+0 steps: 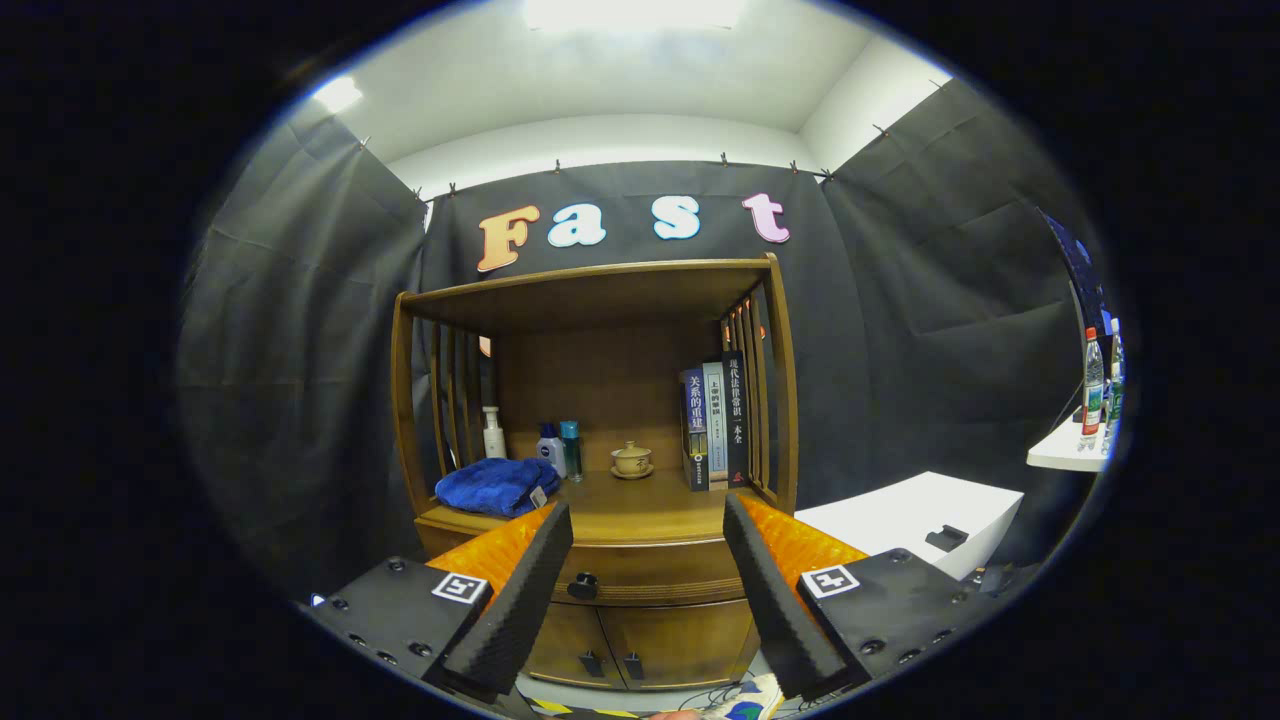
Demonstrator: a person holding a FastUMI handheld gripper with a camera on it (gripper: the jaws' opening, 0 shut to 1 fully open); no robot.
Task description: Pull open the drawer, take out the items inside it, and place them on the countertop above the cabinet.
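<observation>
Jaws spread wide, gripping nothing, gripper (648,520) aimed at wooden cabinet (600,400). Closed drawer (640,572) with dark knob (583,586) between fingers (520,600), just ahead. Beyond, on worktop (640,500): blue towel (497,486), bottles (560,450), lidded cup (632,459), upright books (715,420). White box (920,515) beside cabinet
</observation>
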